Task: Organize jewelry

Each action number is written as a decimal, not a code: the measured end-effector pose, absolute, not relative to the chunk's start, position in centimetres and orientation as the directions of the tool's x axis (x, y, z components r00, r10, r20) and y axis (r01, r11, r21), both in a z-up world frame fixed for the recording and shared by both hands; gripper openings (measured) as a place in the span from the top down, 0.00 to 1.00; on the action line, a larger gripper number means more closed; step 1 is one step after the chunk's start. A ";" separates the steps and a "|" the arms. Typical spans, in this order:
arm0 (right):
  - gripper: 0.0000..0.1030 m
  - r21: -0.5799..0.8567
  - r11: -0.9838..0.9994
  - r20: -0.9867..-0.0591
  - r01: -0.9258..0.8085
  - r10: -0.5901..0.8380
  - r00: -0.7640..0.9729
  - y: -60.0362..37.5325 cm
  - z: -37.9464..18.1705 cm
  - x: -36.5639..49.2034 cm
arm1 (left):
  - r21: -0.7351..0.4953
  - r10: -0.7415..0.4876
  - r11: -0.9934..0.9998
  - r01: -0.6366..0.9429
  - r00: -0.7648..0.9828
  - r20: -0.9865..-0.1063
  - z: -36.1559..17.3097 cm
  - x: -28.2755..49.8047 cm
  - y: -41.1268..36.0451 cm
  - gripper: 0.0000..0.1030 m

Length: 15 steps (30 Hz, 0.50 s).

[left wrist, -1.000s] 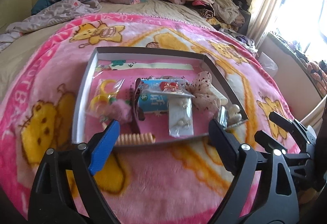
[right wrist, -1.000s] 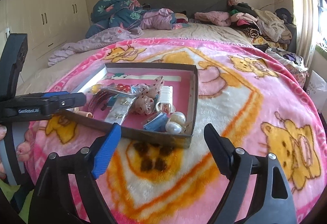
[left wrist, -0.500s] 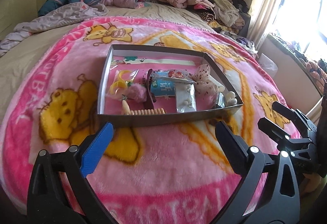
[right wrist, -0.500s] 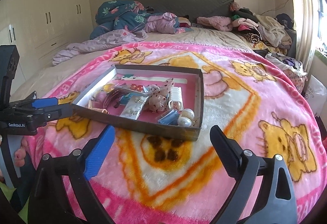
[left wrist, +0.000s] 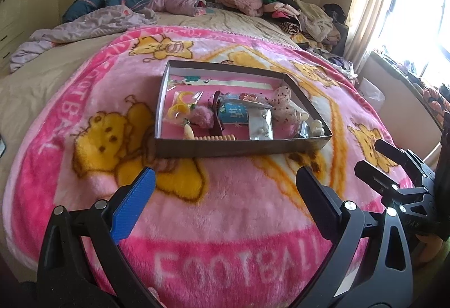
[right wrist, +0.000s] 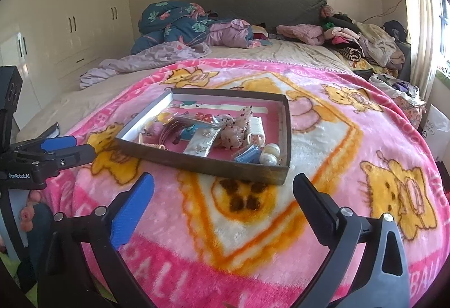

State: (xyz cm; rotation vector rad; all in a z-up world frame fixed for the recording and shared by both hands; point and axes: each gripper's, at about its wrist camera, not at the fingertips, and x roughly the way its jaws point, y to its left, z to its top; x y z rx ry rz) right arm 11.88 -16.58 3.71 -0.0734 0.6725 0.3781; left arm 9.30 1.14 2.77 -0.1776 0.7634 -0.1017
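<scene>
Grey tray (left wrist: 242, 146) of jewelry, one; two grippers (left wrist: 225, 184) (right wrist: 223, 188), jaws wide apart, empty.

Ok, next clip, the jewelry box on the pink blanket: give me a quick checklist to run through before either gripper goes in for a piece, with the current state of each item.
1. Left gripper open and holding nothing: ok.
2. Right gripper open and holding nothing: ok.
3. Box flat on the blanket, open top facing up: ok.
4. Both grippers short of the box's near wall, nothing between them and it: ok.
5. Pieces separable: not ok. The pearl clip, blue clip and spotted bow crowd one corner, with plastic packets overlapping in the middle.
6. Sorting destination: cannot tell; no dividers or second container show.
</scene>
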 end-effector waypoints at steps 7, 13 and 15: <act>0.06 0.071 0.928 -0.628 -0.366 0.327 0.706 -16.4 3.1 10.9 | -0.182 -0.140 0.983 0.019 0.714 -0.686 2.1 7.8 1.1 0.11; 0.06 0.080 0.930 -0.626 -0.358 0.326 0.708 -16.4 2.6 9.9 | -0.176 -0.136 0.984 0.018 0.711 -0.690 1.0 6.5 1.0 0.11; 0.06 0.085 0.931 -0.624 -0.354 0.327 0.710 -16.5 2.5 9.6 | -0.180 -0.135 0.984 0.013 0.712 -0.689 0.6 6.0 1.1 0.11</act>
